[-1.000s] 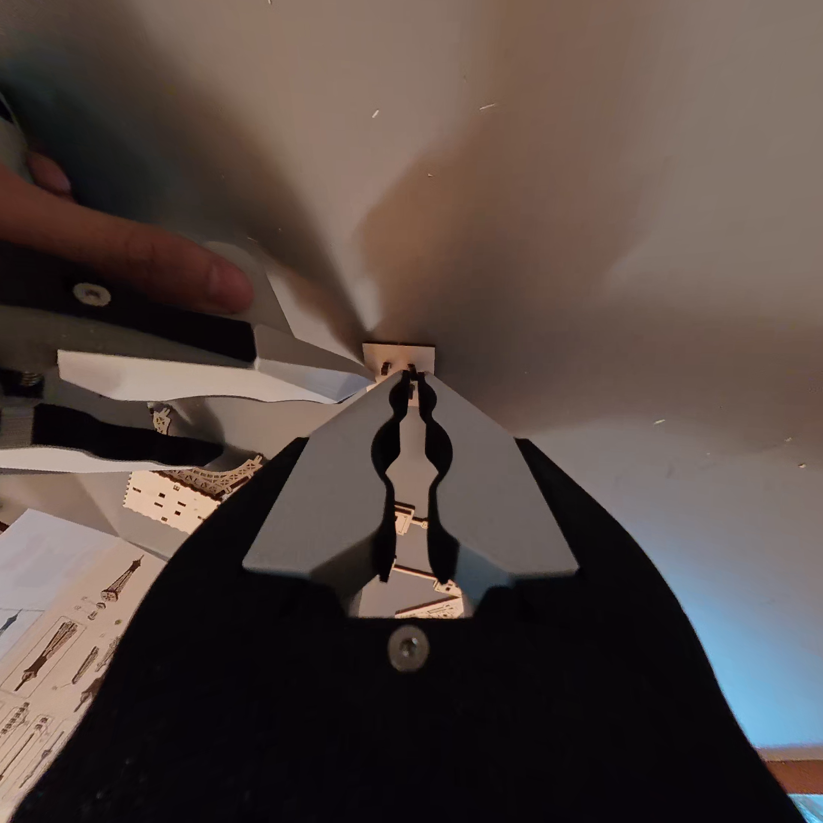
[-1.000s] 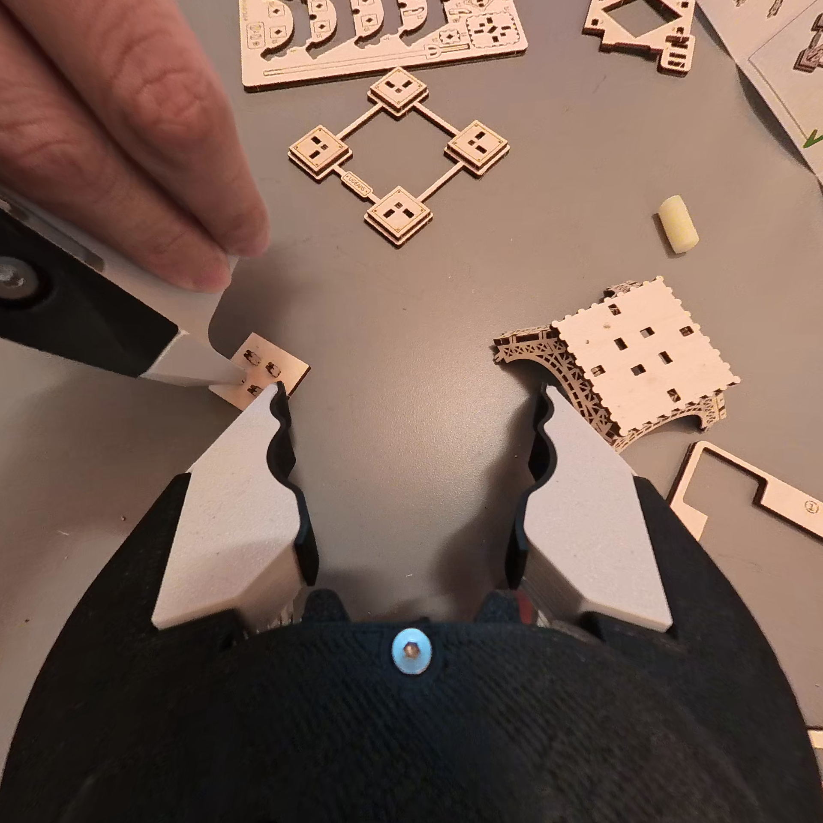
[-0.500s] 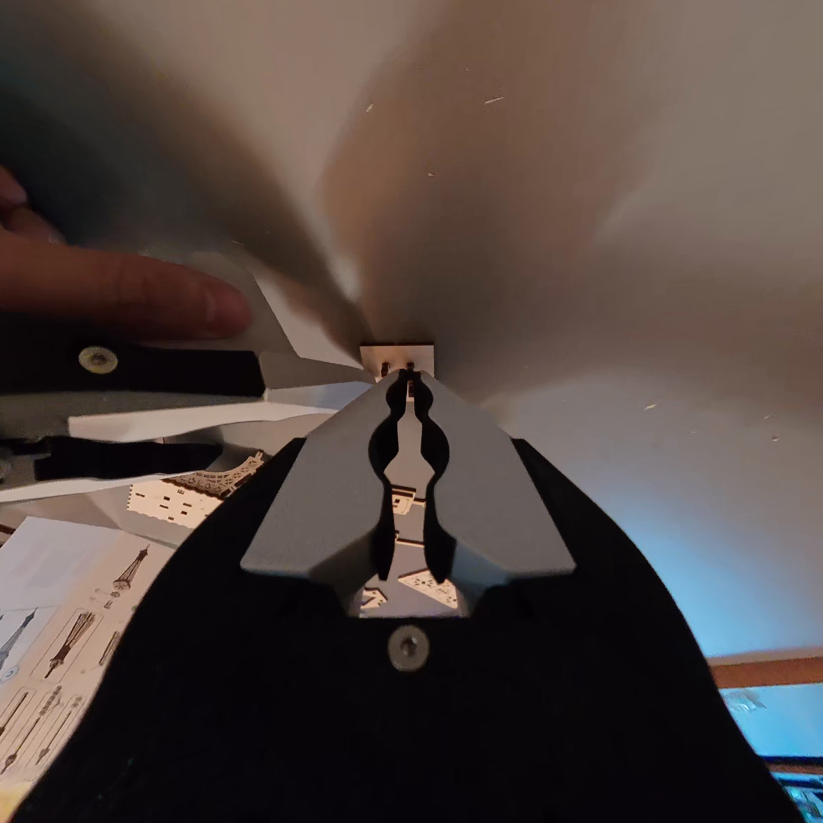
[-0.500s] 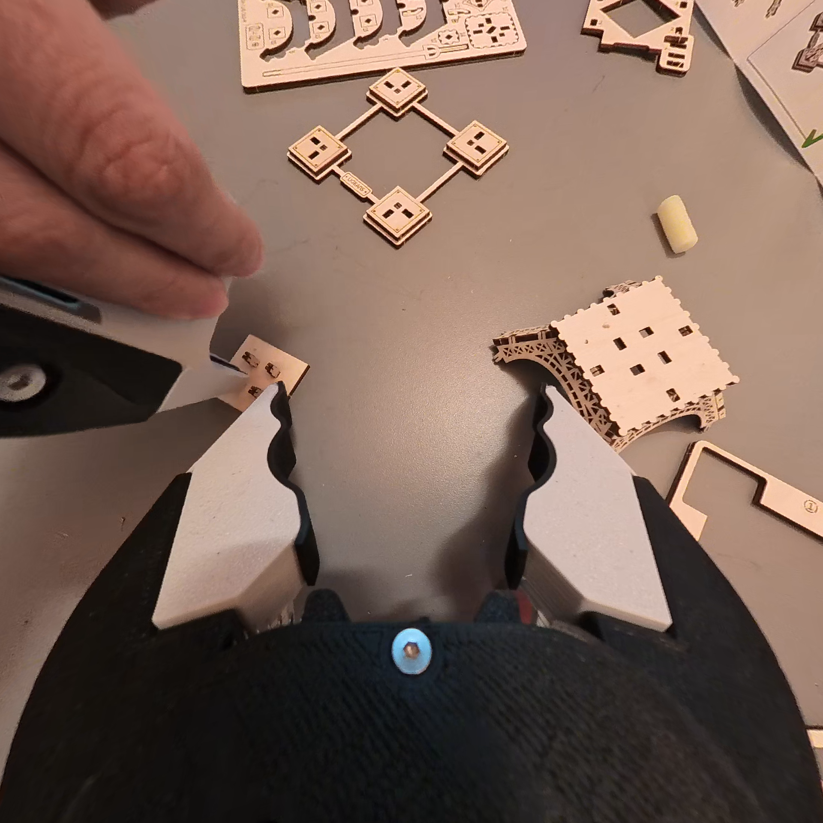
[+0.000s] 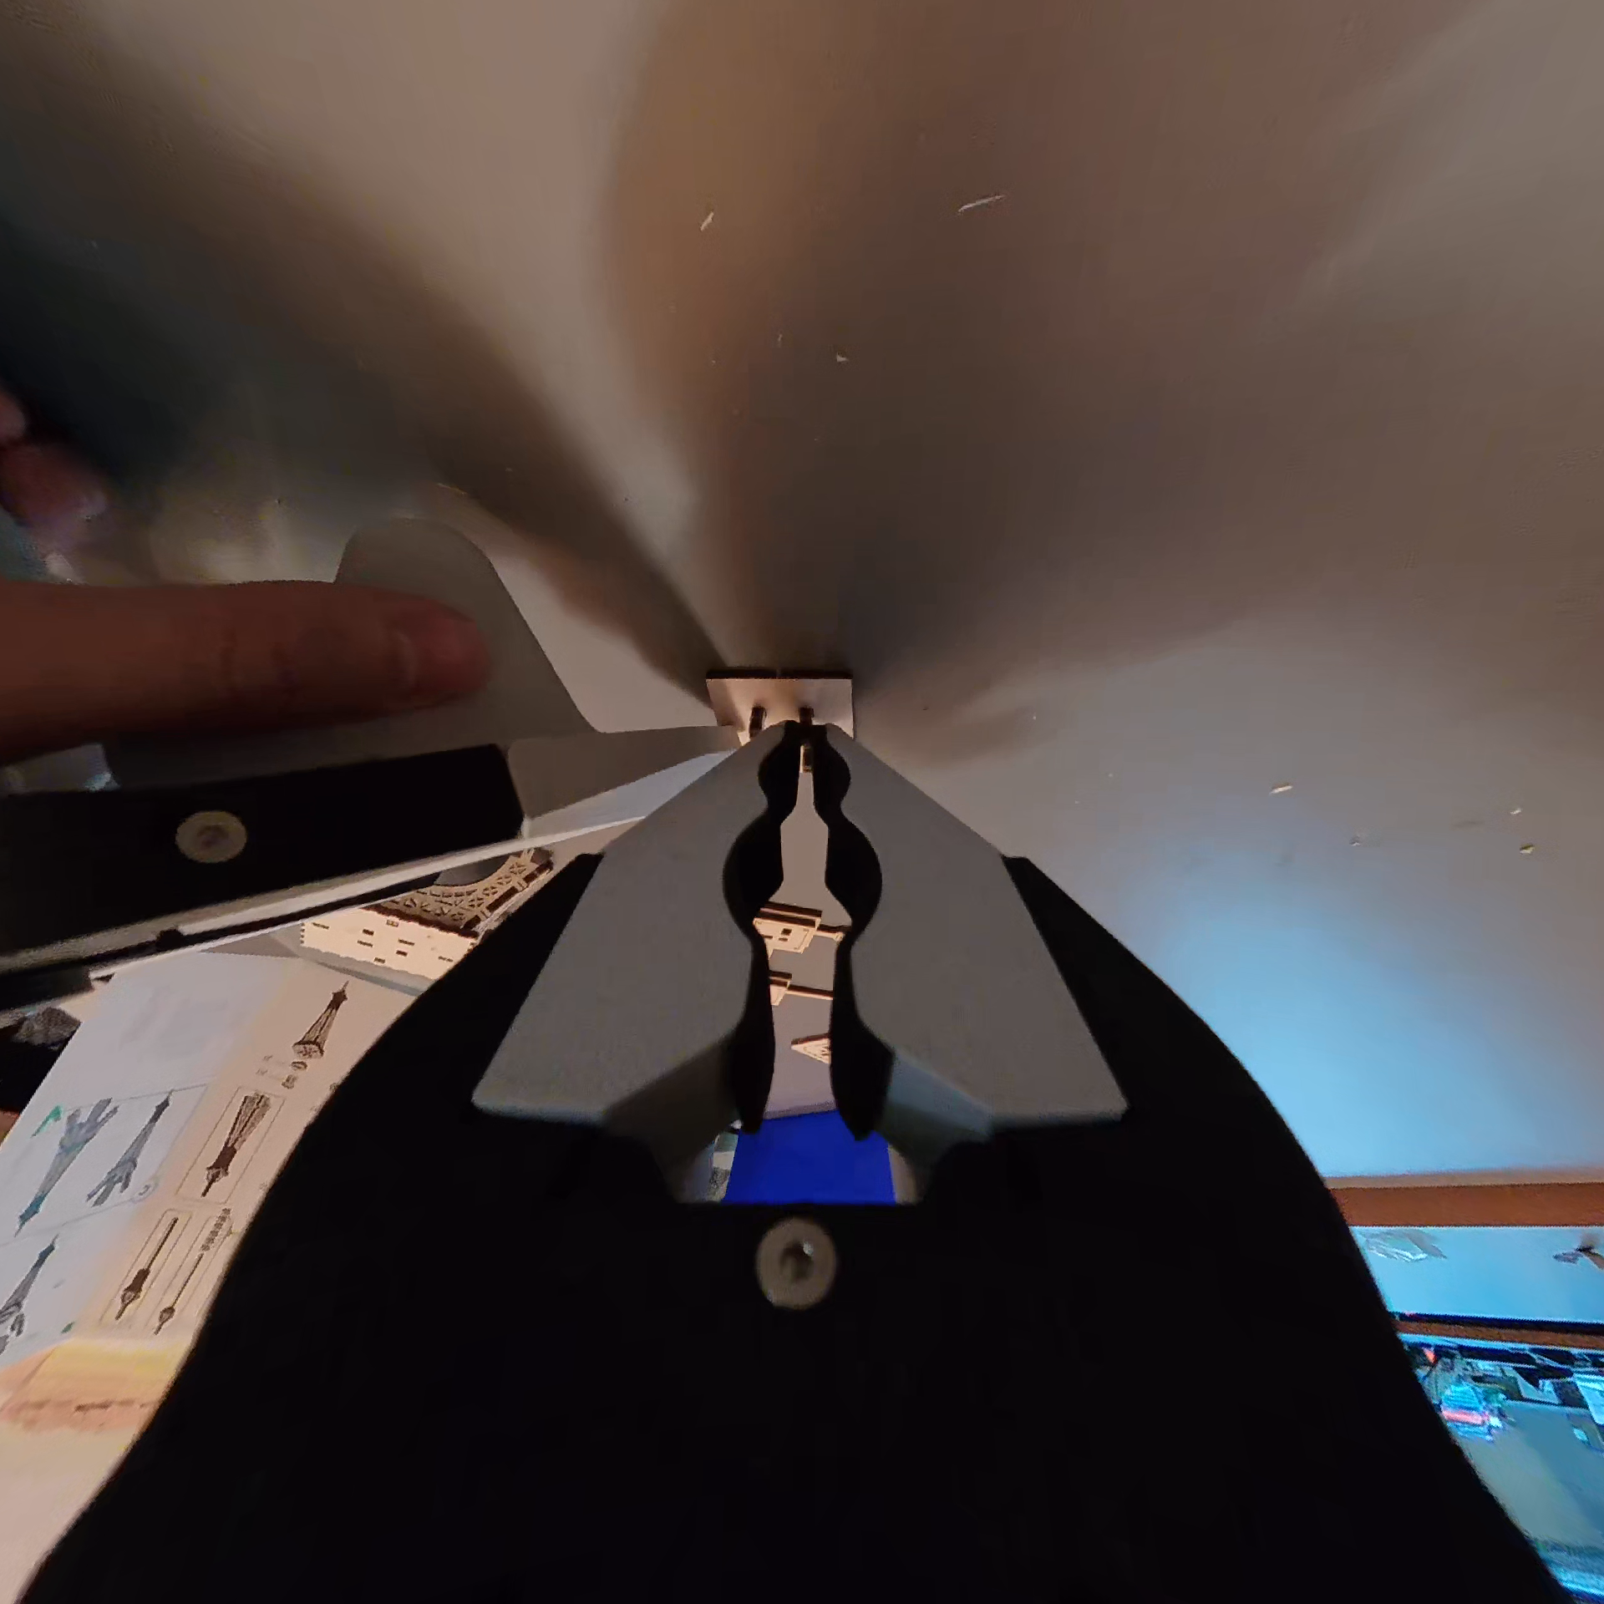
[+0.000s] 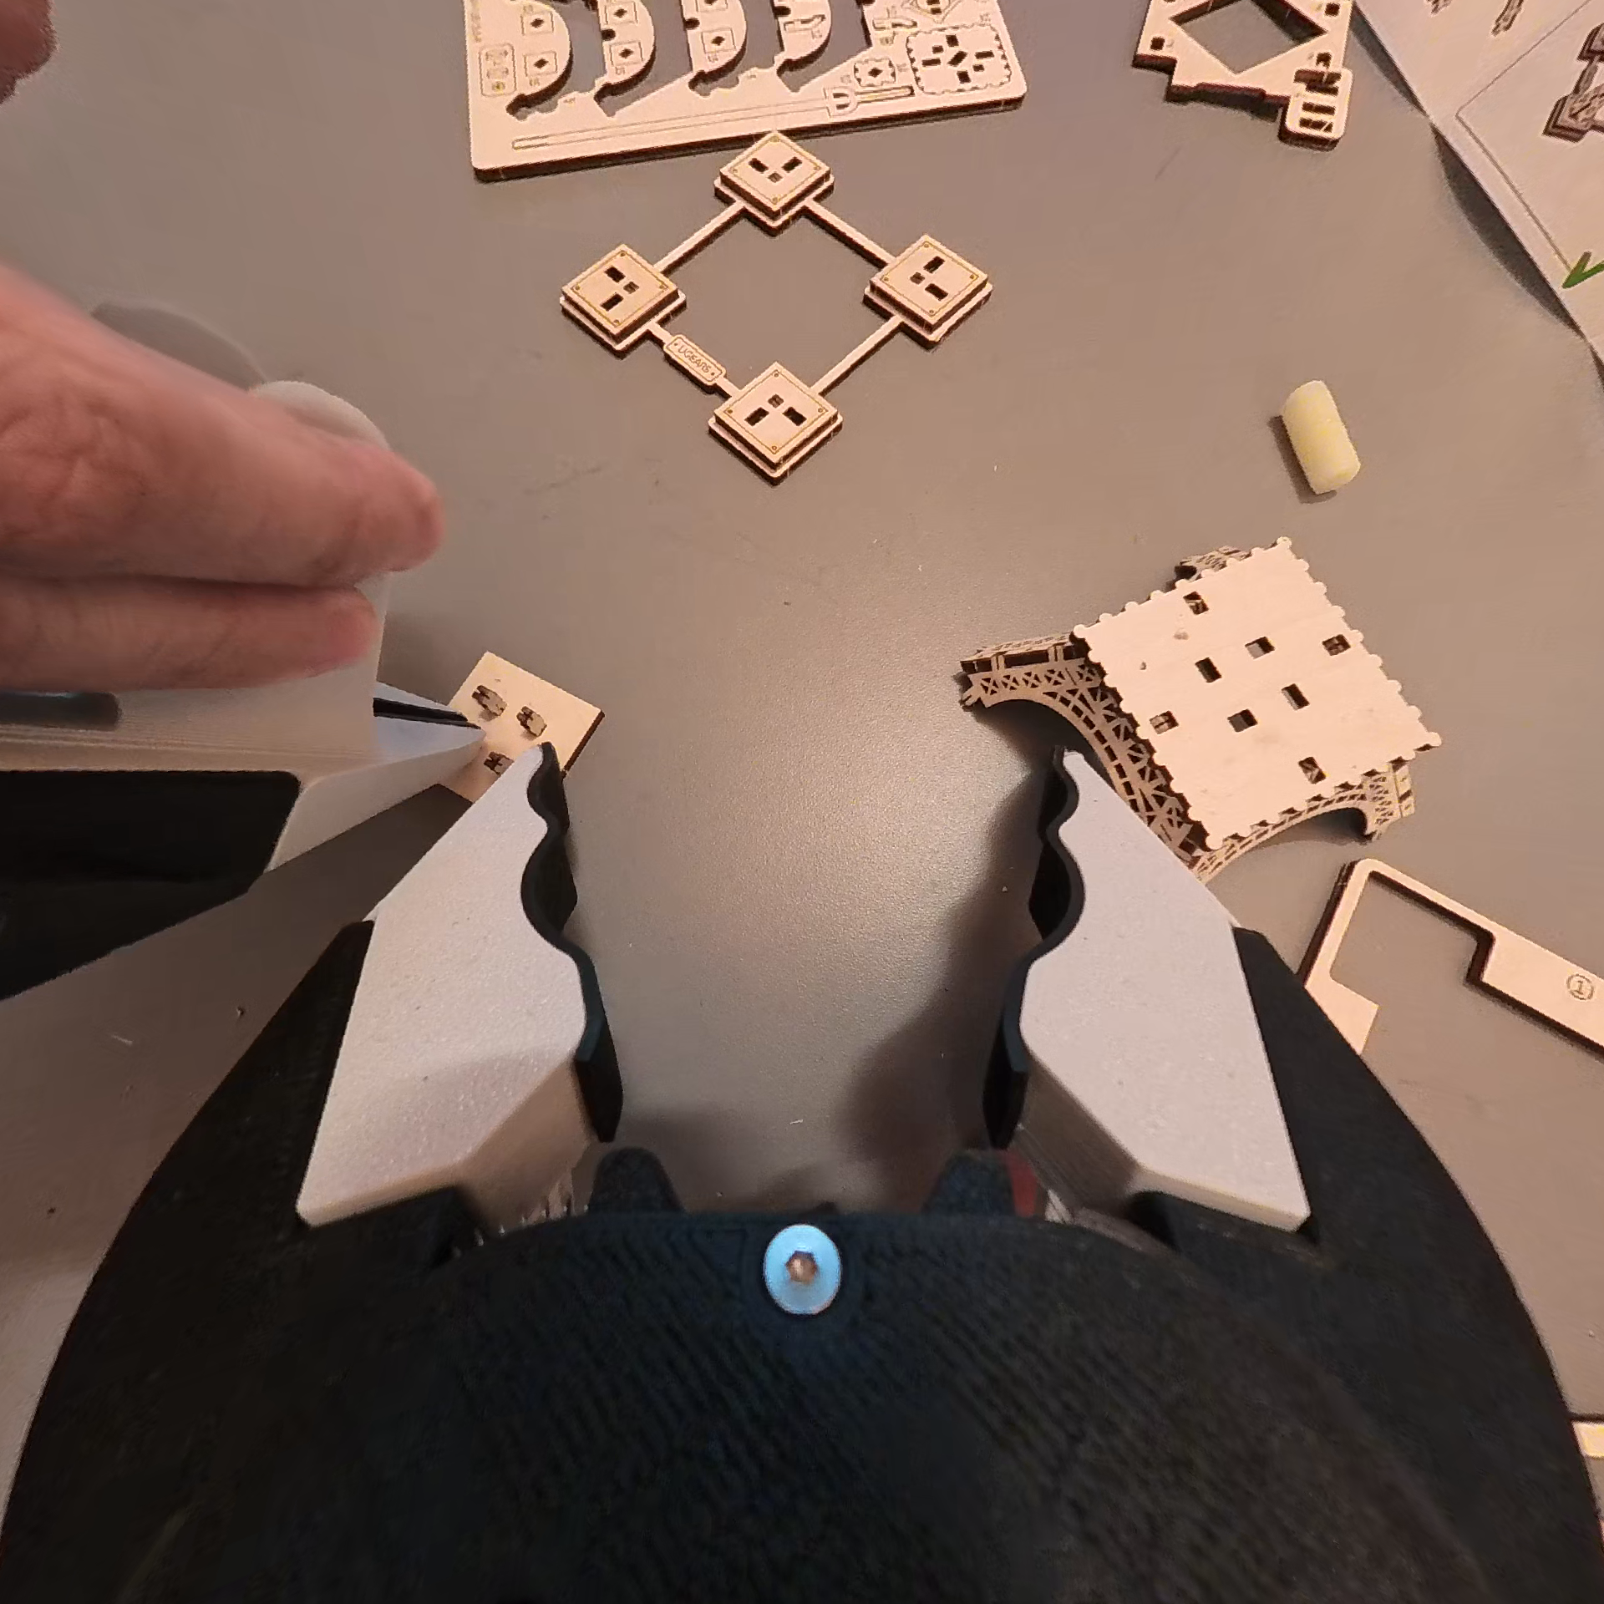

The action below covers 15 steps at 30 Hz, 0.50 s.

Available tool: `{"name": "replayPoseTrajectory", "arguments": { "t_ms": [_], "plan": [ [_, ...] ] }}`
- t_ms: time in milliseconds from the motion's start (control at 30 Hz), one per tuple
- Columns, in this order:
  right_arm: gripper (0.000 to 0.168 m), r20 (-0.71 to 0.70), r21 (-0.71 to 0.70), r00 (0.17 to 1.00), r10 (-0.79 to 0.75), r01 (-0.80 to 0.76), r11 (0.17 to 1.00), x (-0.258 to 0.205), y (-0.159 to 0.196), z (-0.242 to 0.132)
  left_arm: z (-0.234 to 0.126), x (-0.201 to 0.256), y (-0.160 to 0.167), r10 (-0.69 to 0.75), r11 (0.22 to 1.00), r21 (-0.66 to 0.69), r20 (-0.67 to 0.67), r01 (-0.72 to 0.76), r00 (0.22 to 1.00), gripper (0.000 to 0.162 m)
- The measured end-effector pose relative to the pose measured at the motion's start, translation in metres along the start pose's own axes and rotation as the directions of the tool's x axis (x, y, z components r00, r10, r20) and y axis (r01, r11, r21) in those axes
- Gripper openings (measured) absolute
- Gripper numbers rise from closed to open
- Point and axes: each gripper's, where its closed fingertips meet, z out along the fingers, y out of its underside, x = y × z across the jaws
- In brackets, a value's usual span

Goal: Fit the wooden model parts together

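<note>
Left hand-held gripper, fingers narrowed onto the small square wooden plate on the grey surface, approaches from the left; right hand-held gripper is wide, empty, plate touching its left fingertip, nearer than the arched tower base.

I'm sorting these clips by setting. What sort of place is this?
Most likely a hobby or craft worktable indoors. On the grey tabletop lie a laser-cut wooden parts sheet, a half-built lattice tower base and a printed instruction sheet. The room beyond is too blurred to tell.
</note>
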Motion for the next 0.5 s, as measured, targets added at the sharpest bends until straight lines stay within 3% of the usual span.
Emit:
{"name": "replayPoseTrajectory", "arguments": {
  "t_ms": [33,500],
  "plan": [
    [0.107,0.0,0.0,1.0,0.0,0.0,1.0,0.0,0.0,0.0,0.0002,0.0,0.0,-0.003,1.0,0.005,0.0,0.003,1.0,0.0],
    [0.107,0.0,0.0,1.0,0.0,0.0,1.0,-0.0001,0.0,0.0,0.0015,0.0002,0.0013,-0.021,1.0,0.008,0.003,0.021,1.0,0.0]
  ]
}}
